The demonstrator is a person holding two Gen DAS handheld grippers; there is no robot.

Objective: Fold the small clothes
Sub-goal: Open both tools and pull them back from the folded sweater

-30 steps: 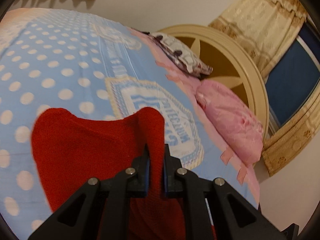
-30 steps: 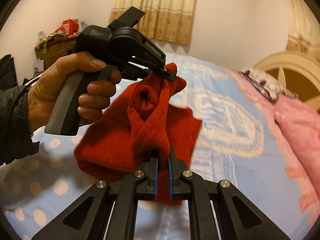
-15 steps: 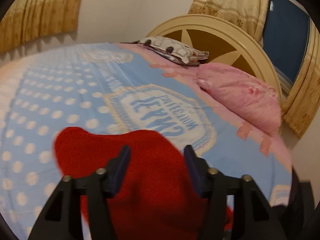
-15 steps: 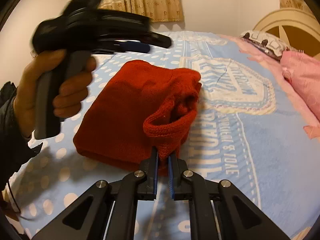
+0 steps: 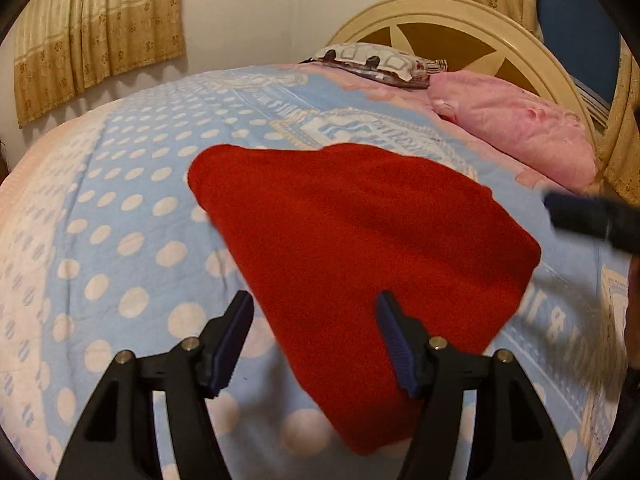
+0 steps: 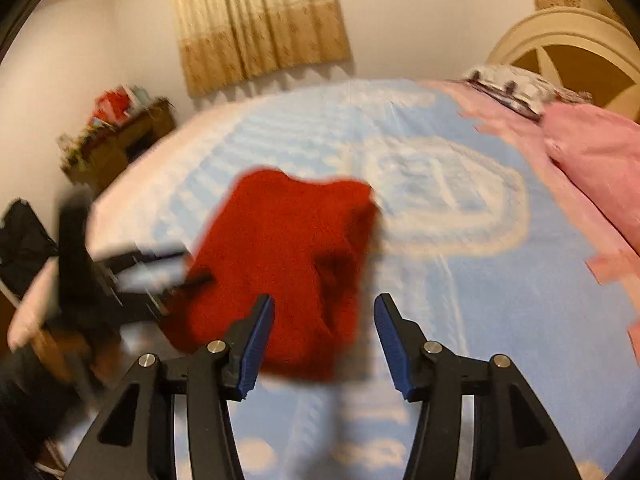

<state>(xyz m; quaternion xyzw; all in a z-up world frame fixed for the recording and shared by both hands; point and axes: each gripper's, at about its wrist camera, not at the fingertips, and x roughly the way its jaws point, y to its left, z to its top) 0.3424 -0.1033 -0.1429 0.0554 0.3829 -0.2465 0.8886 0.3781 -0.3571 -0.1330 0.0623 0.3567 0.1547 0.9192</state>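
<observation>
A red knit garment (image 5: 360,248) lies folded and flat on the blue polka-dot bedspread (image 5: 132,200). My left gripper (image 5: 316,336) hovers over its near edge with jaws opening; the cloth shows between the fingers but the pads do not press on it. In the right wrist view the same red garment (image 6: 288,248) lies ahead of my right gripper (image 6: 324,320), whose jaws are also opening with nothing pinched. The left gripper (image 6: 132,264) appears there as a blur at the garment's left side. The right gripper (image 5: 592,220) is a dark blur at the right edge of the left wrist view.
A pink pillow (image 5: 516,136) and a patterned pillow (image 5: 376,64) lie against the cream round headboard (image 5: 460,16). Beige curtains (image 6: 260,28) hang behind the bed. A cluttered wooden dresser (image 6: 116,136) stands beyond the bed's far left corner.
Both grippers were shut on the raised red garment; each has opened and let go. The garment now lies flat on the bed and both grippers have drawn back.
</observation>
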